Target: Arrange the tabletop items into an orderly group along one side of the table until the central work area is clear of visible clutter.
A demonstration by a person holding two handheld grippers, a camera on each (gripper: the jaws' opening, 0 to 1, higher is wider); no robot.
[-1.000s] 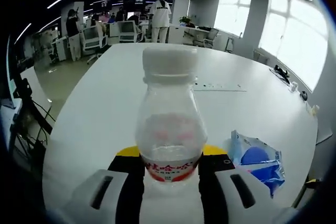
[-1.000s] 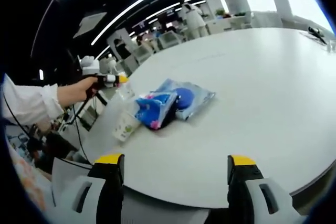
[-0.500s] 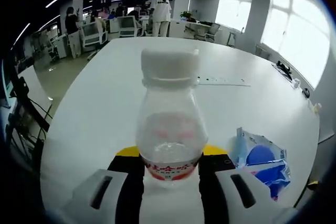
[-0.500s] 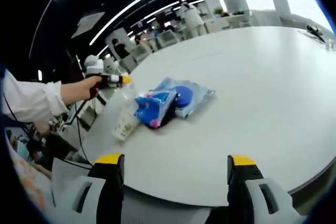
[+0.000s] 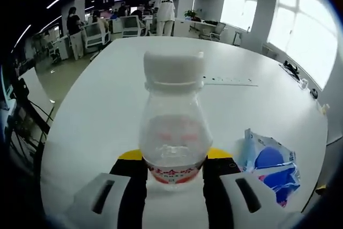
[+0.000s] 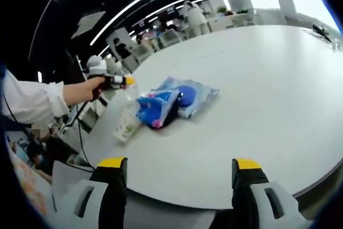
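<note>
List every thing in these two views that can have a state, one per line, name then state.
Bottle: upright, white cap on, clear and almost empty, gripped between the left gripper's jaws.
Left gripper: shut on the bottle.
Right gripper: open, nothing between its jaws.
Blue packets: lying flat on the table, overlapping each other.
Small carton: lying beside the blue packets.
Table: mostly bare, items near one edge.

Clear white-capped bottle (image 5: 173, 132) stands upright; blue packets (image 6: 174, 102) lie flat nearby.
</note>
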